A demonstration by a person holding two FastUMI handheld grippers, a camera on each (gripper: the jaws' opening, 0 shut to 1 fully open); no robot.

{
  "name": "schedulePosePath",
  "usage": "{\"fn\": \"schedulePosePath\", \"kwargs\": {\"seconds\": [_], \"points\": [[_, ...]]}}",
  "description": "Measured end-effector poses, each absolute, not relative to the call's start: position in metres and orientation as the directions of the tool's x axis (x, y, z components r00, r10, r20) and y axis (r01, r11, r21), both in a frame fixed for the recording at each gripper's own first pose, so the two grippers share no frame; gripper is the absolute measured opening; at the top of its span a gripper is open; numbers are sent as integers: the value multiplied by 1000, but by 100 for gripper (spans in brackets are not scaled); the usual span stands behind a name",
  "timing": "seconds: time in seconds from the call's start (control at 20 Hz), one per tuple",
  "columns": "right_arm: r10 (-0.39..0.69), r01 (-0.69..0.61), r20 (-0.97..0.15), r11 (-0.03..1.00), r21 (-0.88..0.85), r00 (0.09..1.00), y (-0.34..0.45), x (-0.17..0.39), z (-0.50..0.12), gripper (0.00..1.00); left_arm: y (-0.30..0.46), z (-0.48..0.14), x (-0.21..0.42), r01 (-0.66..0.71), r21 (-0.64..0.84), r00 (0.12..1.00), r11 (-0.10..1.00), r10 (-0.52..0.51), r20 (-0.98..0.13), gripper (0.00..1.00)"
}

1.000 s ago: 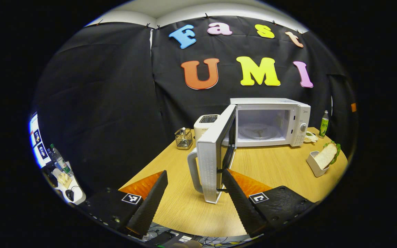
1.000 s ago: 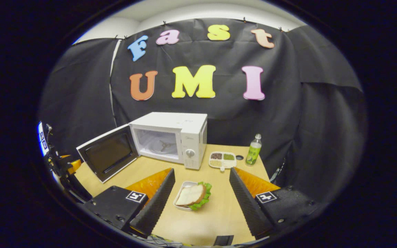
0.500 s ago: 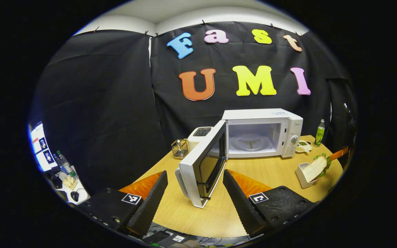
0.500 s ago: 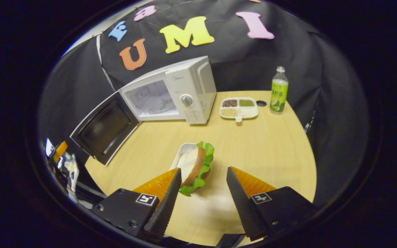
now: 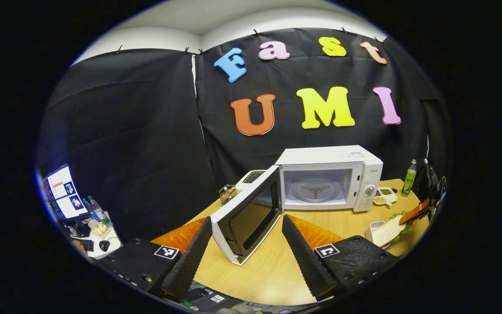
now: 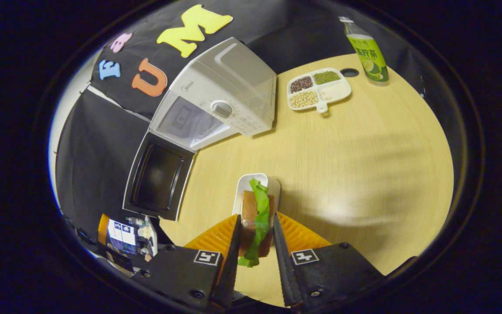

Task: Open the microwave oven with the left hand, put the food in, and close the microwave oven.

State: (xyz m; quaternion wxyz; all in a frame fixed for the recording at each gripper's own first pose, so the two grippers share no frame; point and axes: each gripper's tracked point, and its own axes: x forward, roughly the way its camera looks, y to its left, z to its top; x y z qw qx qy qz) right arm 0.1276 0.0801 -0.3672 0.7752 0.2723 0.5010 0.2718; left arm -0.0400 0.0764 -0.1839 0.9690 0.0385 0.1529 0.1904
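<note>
Gripping the sandwich [image 6: 255, 218], right tool [image 6: 254, 255] nears table edge [image 6: 425, 183].

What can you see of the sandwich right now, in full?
The sandwich is sliced bread with a brown crust and green lettuce sticking out along one edge. It stands on edge, its far end in a small white tray on the wooden table. The right tongs have closed around its near end, a finger against each face. In the left gripper view it sits at the table's right edge, well clear of the open microwave.
</note>
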Motion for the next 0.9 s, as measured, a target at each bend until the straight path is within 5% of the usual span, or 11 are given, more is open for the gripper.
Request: {"fn": "schedulePosePath", "kwargs": {"seconds": [0.3,0.35,0.4,0.45,0.55,0.6,0.8,0.9], "points": [[743,-107,-577,640,761,340,81,130,-347,34,73,-176,-50,-393,146,863,908,418,-283,96],[749,-114,-559,628,769,354,82,130,-338,26,75,-175,-50,-393,145,864,908,419,-281,96],[758,-121,-538,613,781,369,86,132,-327,33,77,-174,-51,-392,145,864,908,418,-280,96],[762,-125,-520,602,789,387,89,132,-313,25,79,-173,-50,-389,144,867,910,414,-275,97],[757,-141,-488,592,794,434,95,135,-290,25,82,-171,-46,-375,136,878,917,398,-267,96],[751,-153,-474,592,791,459,101,138,-278,33,85,-171,-44,-366,130,884,921,388,-262,96],[714,-190,-398,590,785,577,141,149,-233,25,98,-166,-32,-293,133,918,947,317,-236,96],[672,-179,-348,584,792,653,167,163,-217,33,107,-165,-24,-242,134,929,961,269,-253,96]]}}
